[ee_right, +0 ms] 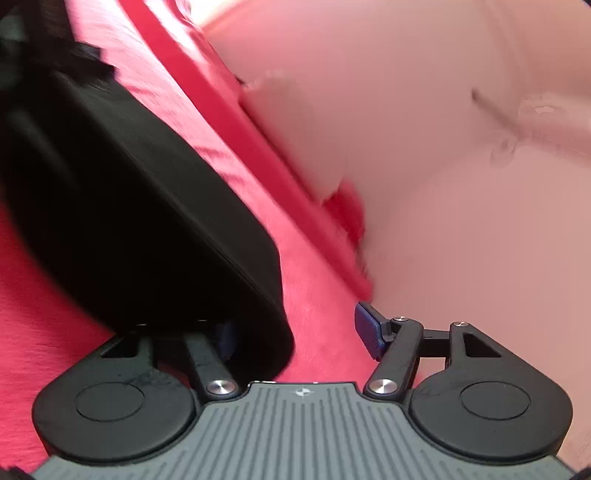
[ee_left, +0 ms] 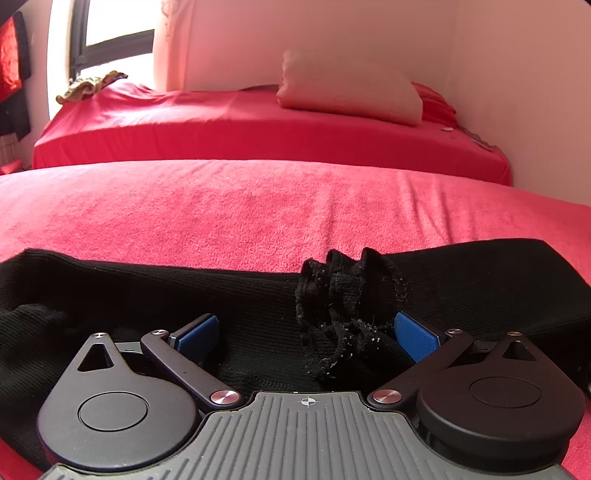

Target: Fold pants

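Note:
Black knit pants [ee_left: 184, 291] lie across a red towel-covered surface [ee_left: 258, 206], stretched left to right. A bunched, frayed bit of the black fabric [ee_left: 340, 306] stands up between my left gripper's [ee_left: 306, 332] blue pads [ee_left: 197, 332], which are wide open over the pants. In the tilted, blurred right wrist view the folded end of the pants [ee_right: 140, 206] lies at the left. My right gripper [ee_right: 299, 332] is open, its left finger tucked under the pants' edge, its right pad [ee_right: 367, 328] clear of it.
A bed with a red sheet [ee_left: 240, 122] stands behind, with a pale folded blanket [ee_left: 351, 92] on it and crumpled cloth [ee_left: 88, 86] at its far left. A window [ee_left: 110, 33] is at the back left. A pale wall [ee_right: 443, 147] fills the right wrist view's right side.

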`<state>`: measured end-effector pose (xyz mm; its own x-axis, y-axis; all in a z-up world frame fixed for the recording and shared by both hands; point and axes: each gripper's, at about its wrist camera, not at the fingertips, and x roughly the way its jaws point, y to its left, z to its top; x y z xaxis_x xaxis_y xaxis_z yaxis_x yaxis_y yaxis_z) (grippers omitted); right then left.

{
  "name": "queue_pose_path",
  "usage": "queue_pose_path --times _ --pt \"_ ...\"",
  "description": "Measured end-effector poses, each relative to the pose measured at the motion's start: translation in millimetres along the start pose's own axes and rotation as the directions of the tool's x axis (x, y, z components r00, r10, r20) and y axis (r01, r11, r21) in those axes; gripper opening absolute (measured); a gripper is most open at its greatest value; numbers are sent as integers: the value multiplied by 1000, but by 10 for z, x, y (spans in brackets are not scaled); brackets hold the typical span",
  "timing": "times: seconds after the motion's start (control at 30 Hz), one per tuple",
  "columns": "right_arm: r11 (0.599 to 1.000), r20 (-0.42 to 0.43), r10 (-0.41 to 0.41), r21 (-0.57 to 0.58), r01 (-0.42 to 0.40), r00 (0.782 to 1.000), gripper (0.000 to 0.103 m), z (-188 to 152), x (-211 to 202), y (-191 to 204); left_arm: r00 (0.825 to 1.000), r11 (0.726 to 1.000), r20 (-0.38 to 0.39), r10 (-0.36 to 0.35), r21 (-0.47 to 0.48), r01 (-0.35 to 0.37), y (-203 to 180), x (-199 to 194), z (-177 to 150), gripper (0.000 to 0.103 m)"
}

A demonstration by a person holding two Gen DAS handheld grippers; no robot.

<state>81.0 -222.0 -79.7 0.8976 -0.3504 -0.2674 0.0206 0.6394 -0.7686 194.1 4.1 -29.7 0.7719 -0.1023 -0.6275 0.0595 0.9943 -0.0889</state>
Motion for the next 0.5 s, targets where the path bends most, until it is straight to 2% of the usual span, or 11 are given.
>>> queue_pose_path --times 0.03,0.1,0.13,0.2,0.23,0.27,0.33,0.37,0.5 --pt "1000 -5 16 11 -16 1000 68 5 -8 -62 1000 1000 0 -1 -1 1 1 0 -1 103" --pt "999 24 -26 -19 27 999 67 7 -86 -153 1000 1000 0 -6 -1 6 0 -2 0 103" --pt "999 39 -38 11 38 999 67 -9 -152 -234 1000 1000 0 -12 2 12 -3 -4 2 103" --pt "996 -1 10 94 -9 1000 67 -33 -228 -363 1000 1000 2 -18 14 18 -16 -10 -2 103" --pt "994 -28 40 99 -37 999 67 -25 -192 -363 1000 1000 4 -17 22 17 -29 -12 -4 103" --pt "997 -48 53 59 -50 997 67 -68 -178 -310 1000 999 4 -19 28 19 -37 -13 -4 103" --pt "999 -10 8 -39 -8 1000 67 -190 -230 -106 1000 999 4 -16 30 16 -40 -16 -4 103" --pt "997 -1 3 -83 -3 1000 67 -148 -249 -80 1000 1000 3 -16 27 16 -32 -15 -2 103" --pt "992 37 75 -101 -71 997 68 -38 -493 -221 1000 1000 -6 -20 12 20 -2 7 11 103"
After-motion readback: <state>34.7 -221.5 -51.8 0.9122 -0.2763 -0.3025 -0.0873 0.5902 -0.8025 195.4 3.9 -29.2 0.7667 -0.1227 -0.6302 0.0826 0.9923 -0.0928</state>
